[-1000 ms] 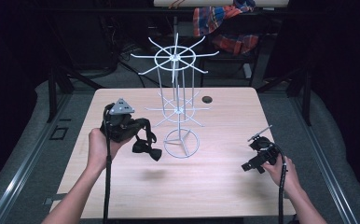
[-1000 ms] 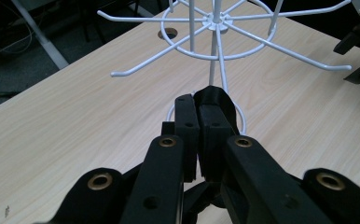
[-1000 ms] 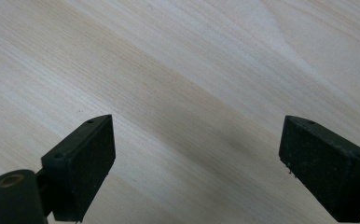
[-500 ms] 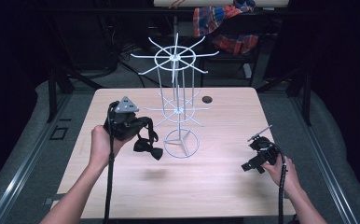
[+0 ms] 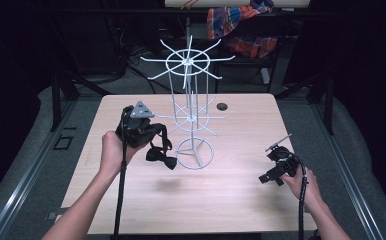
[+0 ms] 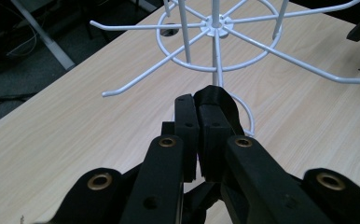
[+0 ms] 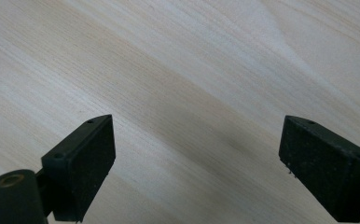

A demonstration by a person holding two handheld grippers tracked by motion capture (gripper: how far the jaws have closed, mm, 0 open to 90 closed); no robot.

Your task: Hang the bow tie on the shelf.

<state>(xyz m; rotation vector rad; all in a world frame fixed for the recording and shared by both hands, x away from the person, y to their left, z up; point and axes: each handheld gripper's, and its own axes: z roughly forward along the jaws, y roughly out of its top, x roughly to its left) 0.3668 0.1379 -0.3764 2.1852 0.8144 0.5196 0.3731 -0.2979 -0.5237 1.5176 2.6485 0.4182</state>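
A: Where is the black bow tie (image 5: 162, 159) at the moment?

B: It hangs from the left gripper (image 5: 157, 141), off the wooden table (image 5: 231, 200), just beside the round base of the white wire rack (image 5: 190, 117); the bow part dangles lowest, and its strap loops up toward the jaws.

A: So that claw has hold of it?

B: Yes; in the left gripper view the left gripper's (image 6: 199, 140) two black jaws are pressed together with a fold of the black strap (image 6: 220, 100) pinched between them, and the strap's end pokes out past the tips; the lower ring of the rack, with its hooked arms, stands close ahead of those tips.

A: And the other claw?

B: The right gripper (image 5: 264, 179) lies low at the table's right side, well apart from the rack and the tie, in the person's right hand (image 5: 301, 182); in the right gripper view its jaws are spread wide, with bare wood grain between them and nothing gripped.

A: Anything else on the table?

B: A small dark round hole (image 5: 222, 106) near the far edge, behind the rack; beyond the table, some plaid cloth (image 5: 241, 25) hangs in the dark background.
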